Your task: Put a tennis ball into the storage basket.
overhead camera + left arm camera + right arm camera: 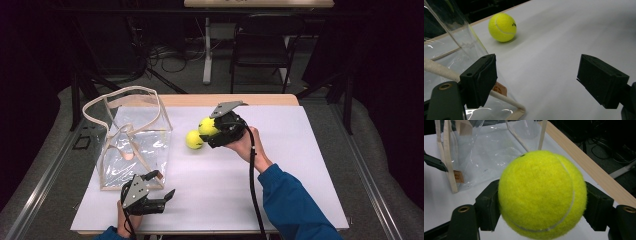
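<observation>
Two tennis balls are on show. One tennis ball (541,195) sits mid-frame, pinched by the right tongs (212,134), its bottom cut off by the frame edge. The second ball (194,140) lies just left of it on the white worktop (280,170); its small dark print is unreadable. The left tongs (162,186), lower left, are spread wide beside one clear bag (131,145), whose orange tag can't be read.

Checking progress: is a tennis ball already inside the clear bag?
No: one ball lies on the table beside the bag, the other ball sits in the right gripper.
</observation>
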Tool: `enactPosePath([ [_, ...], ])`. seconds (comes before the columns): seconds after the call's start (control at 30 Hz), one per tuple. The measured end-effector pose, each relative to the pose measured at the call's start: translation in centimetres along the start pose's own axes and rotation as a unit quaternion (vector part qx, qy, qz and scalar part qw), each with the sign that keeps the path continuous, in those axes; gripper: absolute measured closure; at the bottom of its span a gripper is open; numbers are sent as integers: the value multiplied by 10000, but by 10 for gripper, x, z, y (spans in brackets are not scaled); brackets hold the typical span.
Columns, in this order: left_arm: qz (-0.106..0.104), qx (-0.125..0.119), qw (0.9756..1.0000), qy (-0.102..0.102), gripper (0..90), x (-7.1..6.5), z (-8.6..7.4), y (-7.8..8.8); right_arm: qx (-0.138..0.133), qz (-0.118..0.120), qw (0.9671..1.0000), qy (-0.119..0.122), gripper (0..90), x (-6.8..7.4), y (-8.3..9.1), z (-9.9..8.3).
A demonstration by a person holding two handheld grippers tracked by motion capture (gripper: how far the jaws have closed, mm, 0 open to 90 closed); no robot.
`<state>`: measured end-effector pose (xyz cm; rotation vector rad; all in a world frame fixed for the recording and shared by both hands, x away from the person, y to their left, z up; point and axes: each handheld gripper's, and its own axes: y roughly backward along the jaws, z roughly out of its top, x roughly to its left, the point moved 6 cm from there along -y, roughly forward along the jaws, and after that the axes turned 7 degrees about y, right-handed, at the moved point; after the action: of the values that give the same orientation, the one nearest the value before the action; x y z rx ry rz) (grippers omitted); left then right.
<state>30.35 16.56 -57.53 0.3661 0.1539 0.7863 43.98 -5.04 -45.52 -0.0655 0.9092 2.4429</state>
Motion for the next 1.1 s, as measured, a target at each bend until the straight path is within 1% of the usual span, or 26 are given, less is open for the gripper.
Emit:
enactPosePath([
  [0.3,0,-8,10000,6,159,0,0,1,-3,22,10000,88,265,2,-1,10],
  [0.47,-10,-20,10000,14,158,0,0,1,-1,57,9999,94,265,1,-5,12],
  [0.67,-7,-11,10000,3,158,-1,0,1,41,102,9999,47,265,-1,-9,14],
  [1.1,-13,-17,10000,7,158,0,0,1,44,125,9999,111,265,-4,-13,29],
])
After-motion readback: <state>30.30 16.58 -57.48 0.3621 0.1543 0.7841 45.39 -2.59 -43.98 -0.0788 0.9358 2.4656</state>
